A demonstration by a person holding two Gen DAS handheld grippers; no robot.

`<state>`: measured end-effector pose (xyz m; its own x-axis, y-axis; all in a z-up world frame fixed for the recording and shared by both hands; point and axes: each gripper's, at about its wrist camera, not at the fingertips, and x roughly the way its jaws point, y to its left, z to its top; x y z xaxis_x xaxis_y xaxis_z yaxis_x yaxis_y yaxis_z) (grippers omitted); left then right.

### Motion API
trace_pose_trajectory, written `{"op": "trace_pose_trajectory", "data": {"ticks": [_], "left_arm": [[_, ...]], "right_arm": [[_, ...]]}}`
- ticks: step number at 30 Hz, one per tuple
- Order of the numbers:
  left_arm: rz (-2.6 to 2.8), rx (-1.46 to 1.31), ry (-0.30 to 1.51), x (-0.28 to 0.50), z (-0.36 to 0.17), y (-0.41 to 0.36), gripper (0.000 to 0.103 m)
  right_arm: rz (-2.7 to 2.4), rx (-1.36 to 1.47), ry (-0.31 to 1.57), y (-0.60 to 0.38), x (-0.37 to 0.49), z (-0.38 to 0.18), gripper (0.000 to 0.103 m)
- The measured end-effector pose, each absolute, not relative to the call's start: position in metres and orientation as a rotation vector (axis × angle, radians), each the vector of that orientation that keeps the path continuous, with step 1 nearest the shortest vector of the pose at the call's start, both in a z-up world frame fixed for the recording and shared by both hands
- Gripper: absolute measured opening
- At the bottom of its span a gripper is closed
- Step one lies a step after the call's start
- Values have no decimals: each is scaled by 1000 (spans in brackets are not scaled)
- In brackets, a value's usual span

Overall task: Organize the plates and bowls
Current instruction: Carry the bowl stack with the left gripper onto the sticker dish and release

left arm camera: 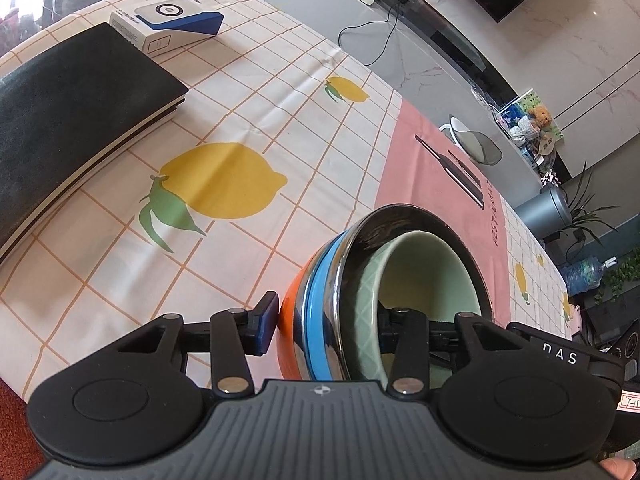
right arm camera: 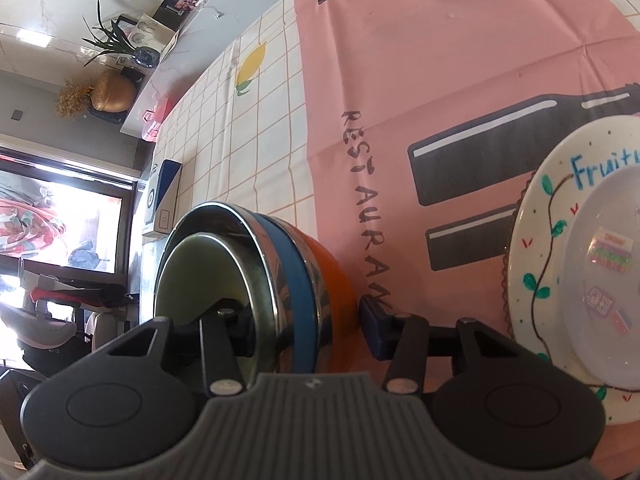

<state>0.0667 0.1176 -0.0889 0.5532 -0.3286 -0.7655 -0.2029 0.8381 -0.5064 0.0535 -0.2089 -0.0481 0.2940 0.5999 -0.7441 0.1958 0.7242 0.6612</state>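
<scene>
Tablecloth [left arm camera: 248, 92], white with an orange grid and printed lemons, covers the work surface; a pink placemat [right arm camera: 460, 60] printed with dark bottles and the word RESTAURANT lies on it.

Black notebook [left arm camera: 68, 108] rests on the cloth at the far left of the left wrist view, with a white and blue carton [left arm camera: 168, 26] beyond it.

Plates, right wrist view: a white plate [right arm camera: 540, 240] with green leaf painting and blue lettering sits on the placemat at the right edge, stacked on a brown scalloped plate whose rim alone shows; a smaller translucent plate [right arm camera: 608, 264] lies on top.

Bowl stack [left arm camera: 320, 320]: nested bowls, orange outermost, then blue, then stainless steel, with a pale green ceramic bowl [left arm camera: 424, 272] innermost. The stack is tipped on its side at the placemat's edge, its mouth to the right in the left wrist view. It cannot be told whether it touches the table.

Left gripper [left arm camera: 332, 320]: jaws about half open, straddling the stack's wall. The blue-padded finger lies against the orange outside; the other finger is inside the green bowl. Grip appears closed on the stack.

Right gripper [right arm camera: 304, 320]: likewise about half open across the opposite wall, one finger inside the green bowl, the blue pad just beside the orange outside. Contact at that pad cannot be confirmed.
</scene>
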Motion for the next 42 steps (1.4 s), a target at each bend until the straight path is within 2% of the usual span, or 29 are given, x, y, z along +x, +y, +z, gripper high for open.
{"op": "trace_pose_trajectory", "data": {"ticks": [10, 19, 29, 42], "left_arm": [[-139, -545, 976, 63, -66, 79, 49], [-268, -489, 981, 66, -55, 7, 49], [-360, -456, 1061, 73, -73, -55, 49], [-347, -467, 1122, 70, -88, -64, 49]], "right_arm": [[297, 778, 1214, -242, 40, -28, 48], [242, 796, 1154, -315, 23, -7, 48], [142, 814, 1158, -390, 3, -10, 48], [114, 818, 1211, -405, 0, -26, 48]]}}
